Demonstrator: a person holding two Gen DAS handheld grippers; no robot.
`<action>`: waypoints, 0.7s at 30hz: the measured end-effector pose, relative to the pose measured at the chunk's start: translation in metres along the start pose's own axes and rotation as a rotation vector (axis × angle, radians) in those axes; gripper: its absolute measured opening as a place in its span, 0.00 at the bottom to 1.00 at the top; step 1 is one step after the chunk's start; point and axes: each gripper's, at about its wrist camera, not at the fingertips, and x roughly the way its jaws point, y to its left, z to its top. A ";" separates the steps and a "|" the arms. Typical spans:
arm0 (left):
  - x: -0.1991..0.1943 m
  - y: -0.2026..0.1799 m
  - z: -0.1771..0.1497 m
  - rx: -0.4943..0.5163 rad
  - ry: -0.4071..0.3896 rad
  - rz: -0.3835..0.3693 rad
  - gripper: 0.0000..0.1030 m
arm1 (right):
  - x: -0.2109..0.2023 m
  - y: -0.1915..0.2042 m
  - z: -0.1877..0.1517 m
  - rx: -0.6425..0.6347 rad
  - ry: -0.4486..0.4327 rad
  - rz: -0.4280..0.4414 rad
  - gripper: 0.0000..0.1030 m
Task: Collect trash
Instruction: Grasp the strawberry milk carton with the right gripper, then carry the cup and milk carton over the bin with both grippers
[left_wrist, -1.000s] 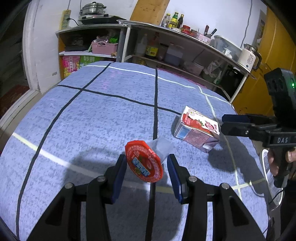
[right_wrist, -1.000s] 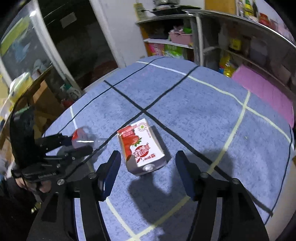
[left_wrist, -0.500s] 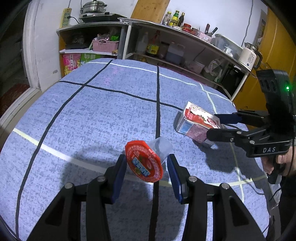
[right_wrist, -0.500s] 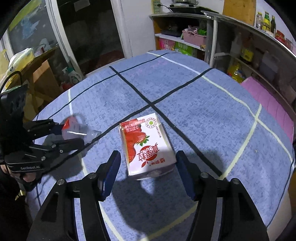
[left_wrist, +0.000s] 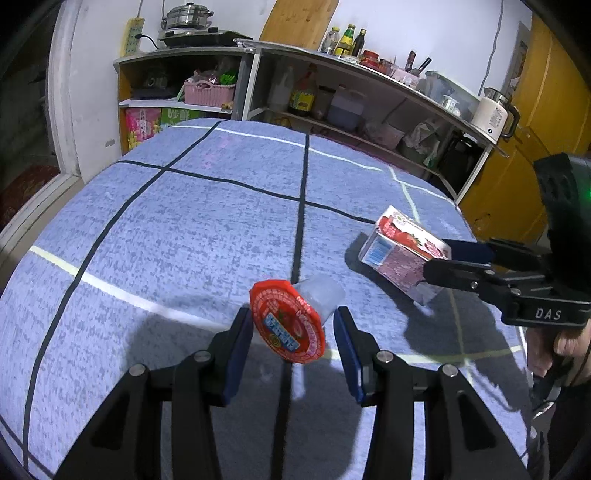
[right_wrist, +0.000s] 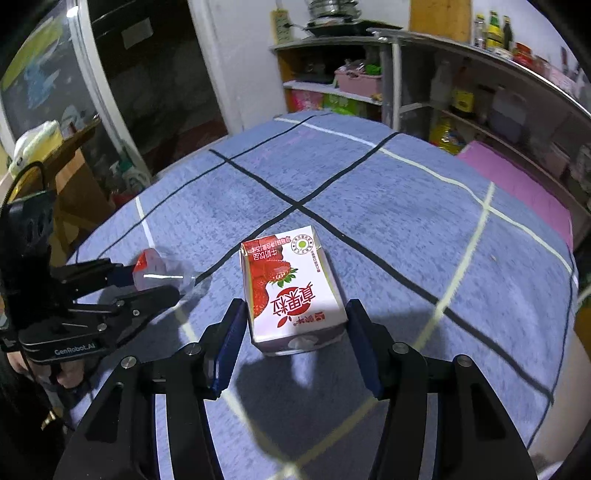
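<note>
A clear plastic cup with a red foil lid (left_wrist: 287, 322) lies on its side on the blue checked tablecloth (left_wrist: 184, 229). My left gripper (left_wrist: 293, 332) is open with its jaws on either side of the cup. The cup also shows in the right wrist view (right_wrist: 155, 271). A strawberry milk carton (right_wrist: 291, 291) lies flat on the cloth. My right gripper (right_wrist: 293, 325) is open and straddles the carton's near end. The carton (left_wrist: 402, 251) and the right gripper (left_wrist: 443, 258) also show in the left wrist view.
Shelves with bottles, a pink basket (left_wrist: 208, 92) and a white kettle (left_wrist: 493, 114) stand behind the table. A yellow door (left_wrist: 535, 122) is at the right. A wooden table (right_wrist: 62, 166) stands to the left. The cloth drops off at the table's edges.
My right gripper has moved forward over the carton, so its jaws now flank the carton's near end. My left gripper stays around the cup.
</note>
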 end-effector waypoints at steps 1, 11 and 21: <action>-0.003 -0.002 -0.001 -0.001 -0.004 -0.004 0.46 | -0.005 0.001 -0.003 0.009 -0.010 -0.002 0.54; -0.036 -0.036 -0.020 0.017 -0.031 -0.051 0.46 | -0.069 0.014 -0.051 0.074 -0.089 -0.040 0.54; -0.064 -0.092 -0.040 0.090 -0.042 -0.113 0.46 | -0.135 0.016 -0.104 0.155 -0.165 -0.073 0.54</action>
